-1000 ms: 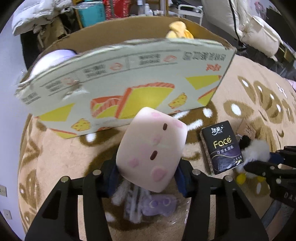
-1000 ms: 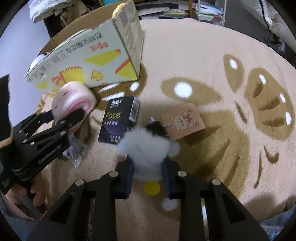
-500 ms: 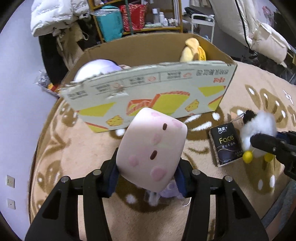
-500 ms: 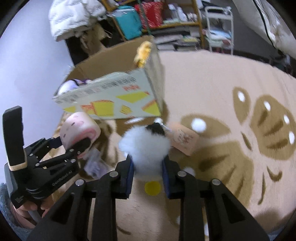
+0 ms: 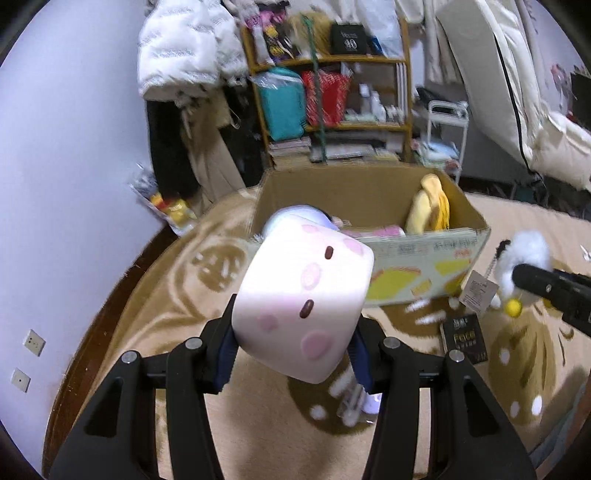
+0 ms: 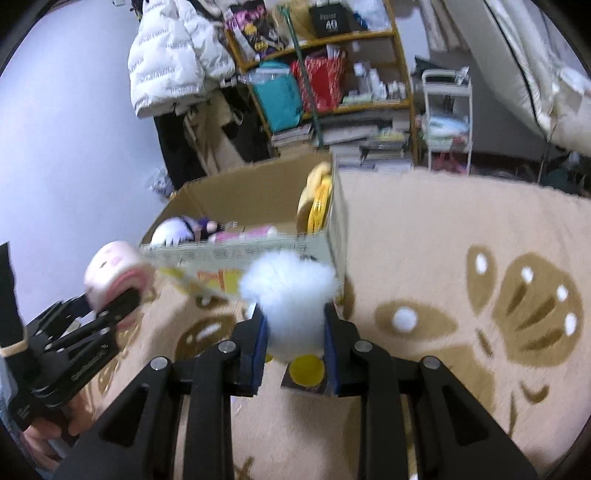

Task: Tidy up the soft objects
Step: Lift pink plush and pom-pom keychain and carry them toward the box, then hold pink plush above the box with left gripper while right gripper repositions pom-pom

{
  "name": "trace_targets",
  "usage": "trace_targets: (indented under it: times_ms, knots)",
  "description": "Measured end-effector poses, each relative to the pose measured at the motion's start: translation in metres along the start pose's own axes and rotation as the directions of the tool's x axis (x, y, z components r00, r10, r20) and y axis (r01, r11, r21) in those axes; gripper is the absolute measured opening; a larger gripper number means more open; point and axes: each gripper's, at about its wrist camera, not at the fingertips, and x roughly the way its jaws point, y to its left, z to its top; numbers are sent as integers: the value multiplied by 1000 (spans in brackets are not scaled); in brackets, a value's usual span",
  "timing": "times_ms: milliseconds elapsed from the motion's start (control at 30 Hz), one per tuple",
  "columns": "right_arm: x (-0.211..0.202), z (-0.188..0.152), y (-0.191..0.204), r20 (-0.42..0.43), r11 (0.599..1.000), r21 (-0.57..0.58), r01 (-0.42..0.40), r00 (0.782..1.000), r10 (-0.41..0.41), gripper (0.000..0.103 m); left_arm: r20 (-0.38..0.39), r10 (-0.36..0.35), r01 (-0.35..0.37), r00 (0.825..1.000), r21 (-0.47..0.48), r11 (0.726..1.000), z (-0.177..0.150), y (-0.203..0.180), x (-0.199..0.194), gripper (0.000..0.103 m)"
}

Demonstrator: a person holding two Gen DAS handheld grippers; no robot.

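The black bag on the top shelf shows the number "40" in white, with a smaller word above it too blurred to read. The print along the cardboard box rim and on the dark tissue pack is smeared and unreadable

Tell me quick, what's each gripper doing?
Left gripper: closed on the pink marshmallow plush.
Right gripper: closed on the white fluffy plush.
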Motion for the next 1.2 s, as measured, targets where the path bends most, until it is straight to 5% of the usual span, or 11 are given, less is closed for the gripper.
trace_targets:
  times_ms: [233, 467, 667, 933, 1200]
  knots:
    - [-17, 21, 15, 116, 993, -105, 60, 992, -47, 28, 100, 33, -31, 994, -20, 999, 10, 9, -20, 50]
    - [-38, 39, 36, 277, 974, -173, 149, 956, -97, 28, 178, 44, -40, 983, -27, 999, 16, 11, -39, 50]
    - [-34, 60, 46, 329, 961, -204, 186, 938, -111, 28, 223, 43, -45, 974, 5, 999, 29, 5, -41, 50]
    - [-17, 73, 35, 277, 975, -201, 93, 960, -34, 15, 218, 47, -47, 975, -4, 999, 41, 7, -26, 50]
    - [-5, 62, 8, 174, 995, -89, 46, 984, -30, 21, 191, 53, -50, 980, -23, 999, 34, 10, -15, 50]
